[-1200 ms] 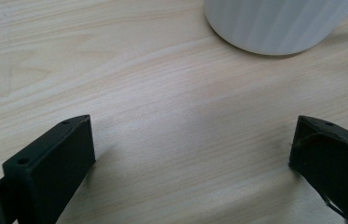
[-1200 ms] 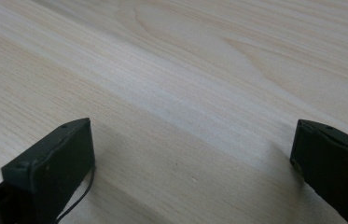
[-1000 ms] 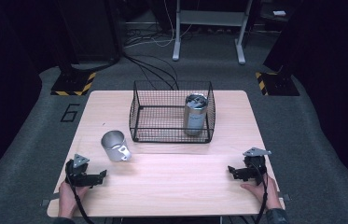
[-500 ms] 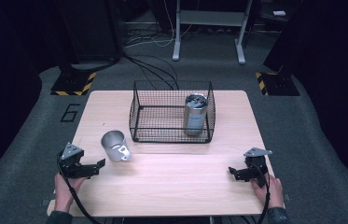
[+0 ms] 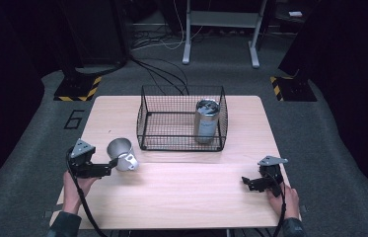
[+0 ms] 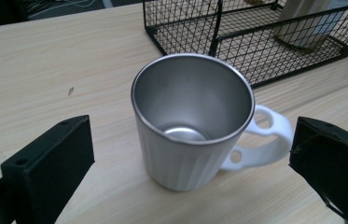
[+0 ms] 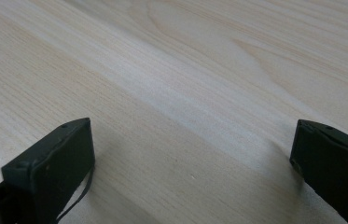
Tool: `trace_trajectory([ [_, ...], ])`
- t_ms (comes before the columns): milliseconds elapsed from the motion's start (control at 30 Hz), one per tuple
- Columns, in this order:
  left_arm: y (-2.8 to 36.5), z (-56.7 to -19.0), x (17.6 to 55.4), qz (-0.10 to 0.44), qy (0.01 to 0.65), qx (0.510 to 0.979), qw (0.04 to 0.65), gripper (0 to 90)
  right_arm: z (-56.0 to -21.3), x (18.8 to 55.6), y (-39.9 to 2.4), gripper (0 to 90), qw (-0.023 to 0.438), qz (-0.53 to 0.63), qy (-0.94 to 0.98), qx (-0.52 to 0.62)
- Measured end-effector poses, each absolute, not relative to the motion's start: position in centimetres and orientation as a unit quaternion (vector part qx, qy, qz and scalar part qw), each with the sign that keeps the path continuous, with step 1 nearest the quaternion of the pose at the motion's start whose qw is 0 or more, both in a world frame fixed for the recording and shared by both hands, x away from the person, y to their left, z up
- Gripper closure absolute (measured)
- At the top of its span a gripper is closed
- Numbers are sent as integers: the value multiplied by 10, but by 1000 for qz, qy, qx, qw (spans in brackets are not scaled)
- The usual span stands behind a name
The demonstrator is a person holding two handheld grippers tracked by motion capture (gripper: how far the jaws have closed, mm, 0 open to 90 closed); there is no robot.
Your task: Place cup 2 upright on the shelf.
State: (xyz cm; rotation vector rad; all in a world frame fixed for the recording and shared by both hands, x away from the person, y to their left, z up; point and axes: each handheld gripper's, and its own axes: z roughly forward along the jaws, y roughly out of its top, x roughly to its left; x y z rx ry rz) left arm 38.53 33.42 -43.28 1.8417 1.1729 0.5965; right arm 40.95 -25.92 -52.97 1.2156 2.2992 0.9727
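Two wide-open jaws of the left gripper [image 6: 190, 163] flank the upright mug [image 6: 195, 121], untouched.

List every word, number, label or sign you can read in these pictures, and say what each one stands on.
"6": a large pale numeral on the grey floor, left of the table in the high view.
Yellow and black hazard stripes, no wording: on the floor plates at the far left and far right.
Print on the steel tumbler in the wire basket: too small and blurred to read.
The mug: no lettering.
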Motion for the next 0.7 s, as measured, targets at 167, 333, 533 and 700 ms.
trace_trajectory([
  [167, 326, -431, 396, 245, 464, 741, 419, 0, -530, 410, -259, 0, 182, 344, 814, 430],
  [333, 320, -434, 407, 242, 465, 744, 414, 0, -530, 409, -259, 0, 179, 345, 813, 433],
  [533, 313, -436, 418, 236, 460, 750, 412, 0, -530, 409, -259, 0, 180, 345, 813, 433],
  [700, 307, -438, 423, 231, 460, 754, 408, 0, -530, 409, -259, 0, 179, 345, 813, 433],
])
